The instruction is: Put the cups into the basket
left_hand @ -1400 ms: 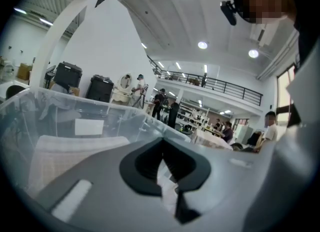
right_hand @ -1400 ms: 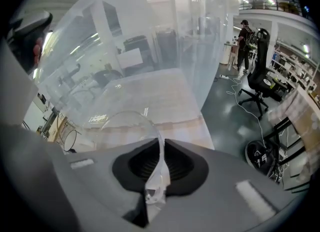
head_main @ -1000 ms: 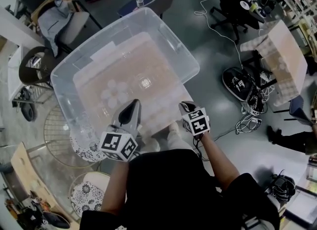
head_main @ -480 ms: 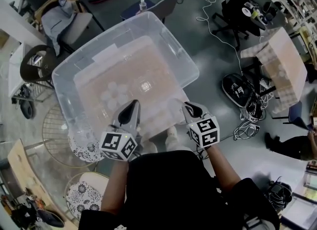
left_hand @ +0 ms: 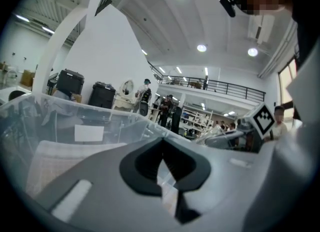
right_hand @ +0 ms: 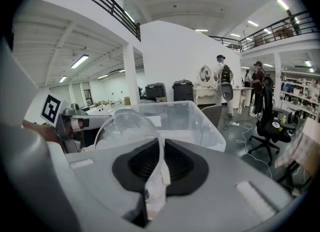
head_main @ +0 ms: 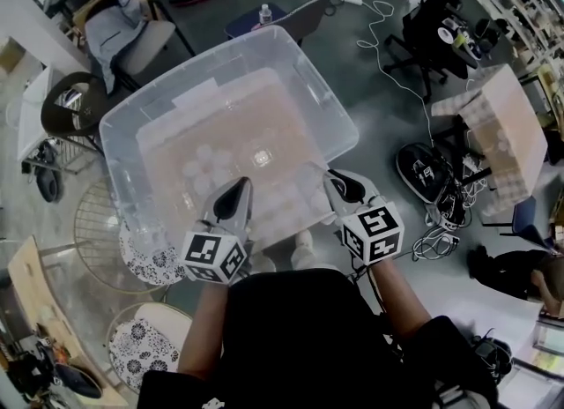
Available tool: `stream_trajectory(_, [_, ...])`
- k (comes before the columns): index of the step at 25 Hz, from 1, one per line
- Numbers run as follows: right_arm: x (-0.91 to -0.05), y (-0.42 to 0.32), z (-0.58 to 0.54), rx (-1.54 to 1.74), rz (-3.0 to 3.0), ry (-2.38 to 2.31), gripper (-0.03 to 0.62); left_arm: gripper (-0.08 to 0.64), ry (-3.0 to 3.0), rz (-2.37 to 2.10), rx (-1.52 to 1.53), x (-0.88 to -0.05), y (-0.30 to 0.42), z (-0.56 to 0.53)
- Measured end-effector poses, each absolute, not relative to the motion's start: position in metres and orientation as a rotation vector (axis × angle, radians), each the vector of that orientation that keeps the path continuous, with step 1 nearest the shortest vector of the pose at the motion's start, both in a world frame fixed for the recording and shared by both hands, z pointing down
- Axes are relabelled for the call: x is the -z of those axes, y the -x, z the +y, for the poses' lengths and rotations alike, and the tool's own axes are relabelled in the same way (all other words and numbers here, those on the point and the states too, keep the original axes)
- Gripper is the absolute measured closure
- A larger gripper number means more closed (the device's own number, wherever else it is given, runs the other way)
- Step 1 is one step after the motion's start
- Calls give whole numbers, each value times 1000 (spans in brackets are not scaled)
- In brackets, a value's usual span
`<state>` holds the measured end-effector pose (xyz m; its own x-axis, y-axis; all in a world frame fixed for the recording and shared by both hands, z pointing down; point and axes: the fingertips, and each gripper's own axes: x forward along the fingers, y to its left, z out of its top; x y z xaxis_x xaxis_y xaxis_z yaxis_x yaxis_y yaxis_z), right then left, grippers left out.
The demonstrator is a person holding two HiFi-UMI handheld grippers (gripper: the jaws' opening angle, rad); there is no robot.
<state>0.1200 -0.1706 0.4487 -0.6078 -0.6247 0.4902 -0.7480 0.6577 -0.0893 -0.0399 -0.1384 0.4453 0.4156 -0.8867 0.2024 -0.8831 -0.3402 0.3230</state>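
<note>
Right gripper view is filled low down by the right gripper point(right_hand: 159, 148), whose fingers are closed narrowly on the thin wall of a clear cup point(right_hand: 125, 126). The cup's rounded outline rises above and to the left of the fingers. Such a pinch on the wall is judged to suit a light, flimsy thing that would buckle if squeezed across its full width.

The basket point(right_hand: 200, 113), a clear tub, lies just ahead of and below those fingers. The cup is therefore judged to be held up for carrying over the near rim, and it is not yet released inside.

In the head view, more clear cups point(head_main: 211, 165) are faintly made out on the basket floor, ahead of both pairs of fingers.

The left gripper point(head_main: 236, 189) is held over the near edge of the basket with its fingers drawn together. Nothing can be made out between them in the left gripper view. It is judged to be parked there so that room is left for the right one.
</note>
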Motion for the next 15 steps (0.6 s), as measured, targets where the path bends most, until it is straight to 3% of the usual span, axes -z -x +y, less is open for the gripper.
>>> stream_trajectory(15, [-412, -63, -234, -317, -2539, -959, 560, 554, -2294, -1581, -4, -444, 47, -136])
